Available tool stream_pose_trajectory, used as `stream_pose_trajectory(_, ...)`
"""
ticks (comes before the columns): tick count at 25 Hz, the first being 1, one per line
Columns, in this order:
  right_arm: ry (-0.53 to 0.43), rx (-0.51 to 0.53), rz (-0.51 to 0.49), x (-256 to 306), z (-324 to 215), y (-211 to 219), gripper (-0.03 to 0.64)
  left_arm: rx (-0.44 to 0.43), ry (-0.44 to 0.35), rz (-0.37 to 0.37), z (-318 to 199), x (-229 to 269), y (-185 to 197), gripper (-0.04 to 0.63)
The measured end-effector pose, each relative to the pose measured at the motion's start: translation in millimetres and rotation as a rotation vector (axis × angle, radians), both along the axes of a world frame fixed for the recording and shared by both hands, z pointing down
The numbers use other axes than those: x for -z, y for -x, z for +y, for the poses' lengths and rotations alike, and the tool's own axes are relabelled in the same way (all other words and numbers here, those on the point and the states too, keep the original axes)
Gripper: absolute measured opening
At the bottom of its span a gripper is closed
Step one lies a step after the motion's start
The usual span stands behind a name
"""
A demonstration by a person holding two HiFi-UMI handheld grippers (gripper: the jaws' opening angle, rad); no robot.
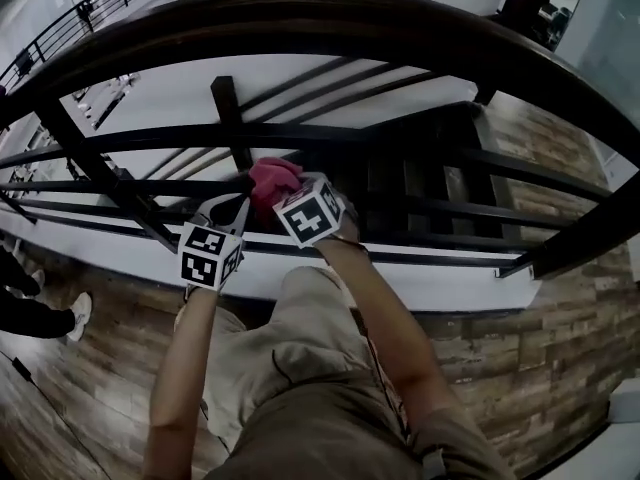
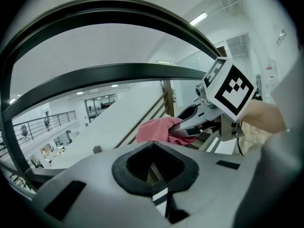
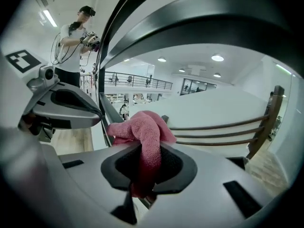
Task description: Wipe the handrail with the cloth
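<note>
Two grippers up in front of me, one cloth between them, and it's mine on the right. The right gripper is clamped on the pink cloth: a twist of it runs down into the jaws and the rest bunches in one lump above them. In the head view the cloth sits just past the right gripper, low against the dark lower rails and well under the handrail. I can't tell if it touches a rail.

The left gripper has its jaws together on nothing at all. Its tips point in just beside the cloth. From the left gripper view I see the right gripper nosed into that pink bundle, with one marker cube riding on it. Two cubes in the head view, one per gripper.

The handrail is one broad dark band that arcs over everything, clear of the cloth. In the left gripper view it curves over the top, with one thinner rail under it.

There is a wood plank floor under my feet. One person stands far off along the railing, with both hands raised.
</note>
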State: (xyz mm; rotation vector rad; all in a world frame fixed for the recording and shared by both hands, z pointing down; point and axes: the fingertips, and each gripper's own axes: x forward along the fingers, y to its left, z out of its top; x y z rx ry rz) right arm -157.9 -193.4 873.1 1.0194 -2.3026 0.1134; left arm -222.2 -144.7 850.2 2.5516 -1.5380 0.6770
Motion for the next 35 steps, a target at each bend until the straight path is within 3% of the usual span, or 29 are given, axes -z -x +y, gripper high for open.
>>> stream_pose_trajectory(6,-0.049,-0.029,0.014,10,-2,-13,0.071,-0.078,-0.057,-0.007,-3,12,-26,0.017)
stream_pose_trajectory(9,-0.064,-0.072,0.033,5,-12,-47,0.071,-0.109,-0.038,-0.003,-11,3,-52,0.017)
stream_pose_trajectory(13,-0.079,-0.188,0.098,2,-8,-128,0.071,-0.156,-0.028,-0.016,-6,-3,-84,0.017)
stream_pose_trajectory(21,-0.068,-0.420,0.055,-3,-3,-282,0.071,-0.312,-0.047,-0.052,-4,0,-193,0.017)
stream_pose_trajectory(29,-0.069,-0.589,0.019,-5,3,-408,0.071,-0.443,-0.055,-0.053,0,18,-313,0.017)
stream_pose_trajectory(35,-0.079,-0.823,0.004,-1,11,-565,0.071,-0.538,-0.062,-0.070,13,22,-386,0.017)
